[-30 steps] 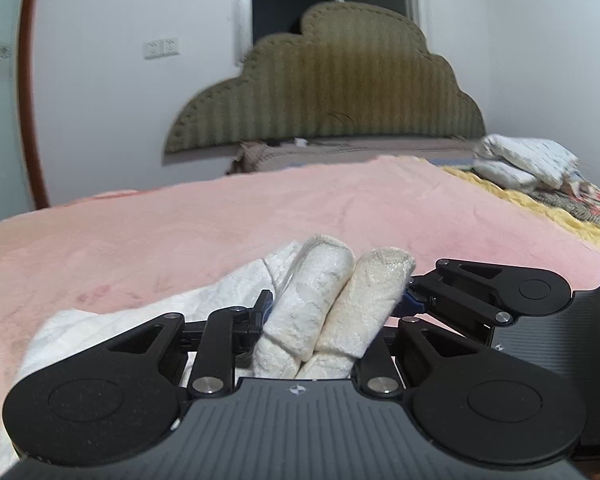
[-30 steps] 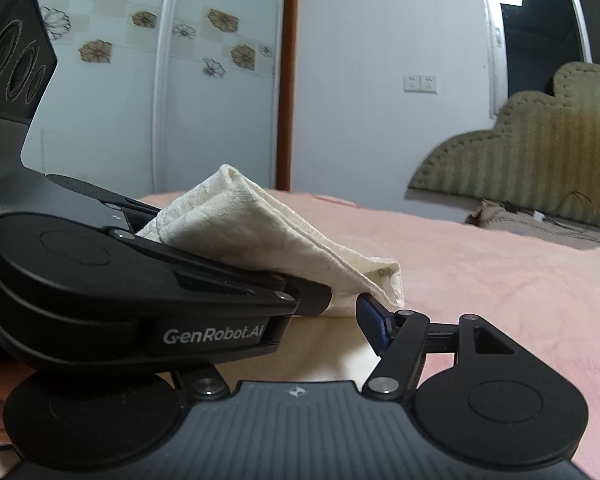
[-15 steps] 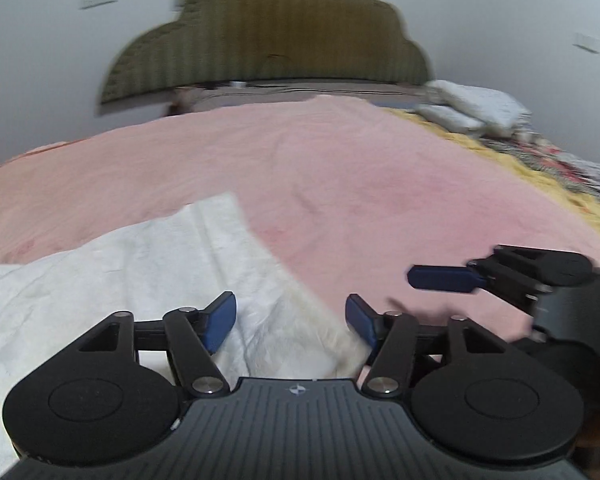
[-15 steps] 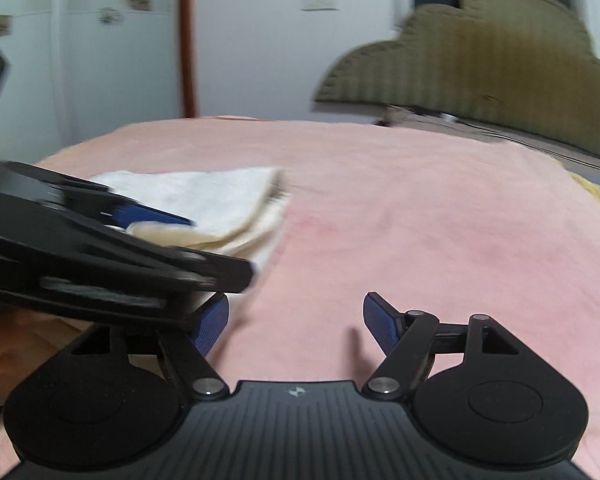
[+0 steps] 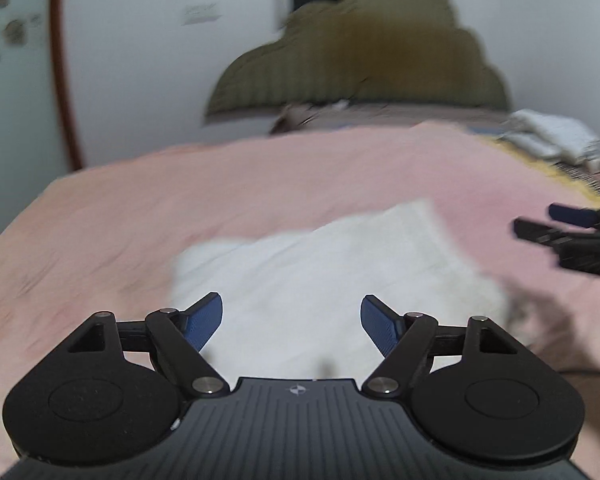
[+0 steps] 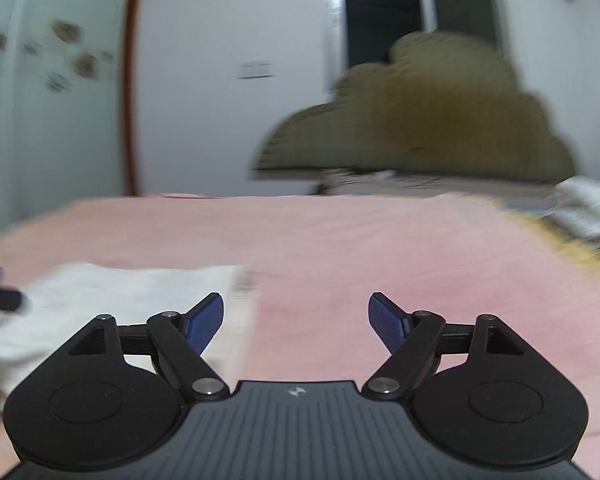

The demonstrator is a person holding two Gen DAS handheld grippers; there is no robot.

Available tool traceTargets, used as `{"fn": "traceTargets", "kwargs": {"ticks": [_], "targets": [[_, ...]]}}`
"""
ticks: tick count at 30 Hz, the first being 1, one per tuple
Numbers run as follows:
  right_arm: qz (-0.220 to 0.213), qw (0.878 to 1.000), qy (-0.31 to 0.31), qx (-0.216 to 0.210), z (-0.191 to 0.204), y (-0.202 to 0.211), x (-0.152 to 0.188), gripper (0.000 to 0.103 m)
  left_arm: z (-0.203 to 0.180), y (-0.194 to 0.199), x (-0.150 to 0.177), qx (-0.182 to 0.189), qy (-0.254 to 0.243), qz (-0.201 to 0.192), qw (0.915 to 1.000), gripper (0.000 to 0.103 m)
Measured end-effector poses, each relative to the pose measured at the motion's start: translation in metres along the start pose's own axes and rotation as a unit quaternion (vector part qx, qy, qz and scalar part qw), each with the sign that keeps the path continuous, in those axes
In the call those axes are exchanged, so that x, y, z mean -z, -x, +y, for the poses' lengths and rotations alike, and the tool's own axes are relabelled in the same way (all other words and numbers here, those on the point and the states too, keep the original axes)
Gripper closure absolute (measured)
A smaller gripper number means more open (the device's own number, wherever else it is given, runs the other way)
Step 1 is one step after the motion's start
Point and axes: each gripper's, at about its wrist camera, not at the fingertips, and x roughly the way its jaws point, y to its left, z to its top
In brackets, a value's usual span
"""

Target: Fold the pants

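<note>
Two wrist cams, both low over the bed looking toward its head

We've got each one peering along its own fingers, close above the pink fleecy blanket (image 5: 260, 184); both catch the scalloped olive headboard (image 6: 440, 120), and ours on the left sits nearest the folded white cloth pants (image 5: 340, 264).

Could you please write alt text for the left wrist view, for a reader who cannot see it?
The open left gripper hangs over folded white pants lying on a pink bedspread, gripping nothing. The right gripper enters at the right edge, and an olive scalloped headboard stands against the far wall; the image is motion-blurred.
</note>
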Motion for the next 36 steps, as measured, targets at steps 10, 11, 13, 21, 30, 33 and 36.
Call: {"fn": "traceTargets", "kwargs": {"ticks": [10, 11, 13, 21, 30, 33, 36], "targets": [[0.059, 0.984, 0.142, 0.086, 0.034, -0.011, 0.011, 0.015, 0.001, 0.005, 0.021, -0.047, -0.075, -0.002, 0.9961, 0.024], [0.044, 0.984, 0.144, 0.091, 0.039, -0.006, 0.011, 0.015, 0.005, 0.005, 0.017, -0.062, -0.064, -0.01, 0.9959, 0.023], [0.031, 0.992, 0.113, 0.054, 0.045, -0.002, 0.008, 0.014, 0.019, 0.001, 0.007, -0.082, -0.025, -0.016, 0.9962, 0.02], [0.087, 0.993, 0.013, -0.073, 0.059, -0.028, 0.017, 0.014, 0.051, -0.023, 0.001, -0.124, 0.07, 0.05, 0.9885, 0.019], [0.096, 0.994, 0.038, -0.034, 0.054, -0.031, 0.029, 0.001, 0.053, -0.029, 0.007, -0.127, 0.079, 0.067, 0.9865, 0.015], [0.092, 0.995, 0.025, -0.038, 0.05, -0.03, 0.032, 0.0, 0.051, -0.03, 0.008, -0.13, 0.075, 0.067, 0.9864, 0.012], [0.09, 0.995, 0.022, -0.039, 0.05, -0.03, 0.033, 0.0, 0.051, -0.033, 0.008, -0.131, 0.078, 0.069, 0.9859, 0.011]]}}
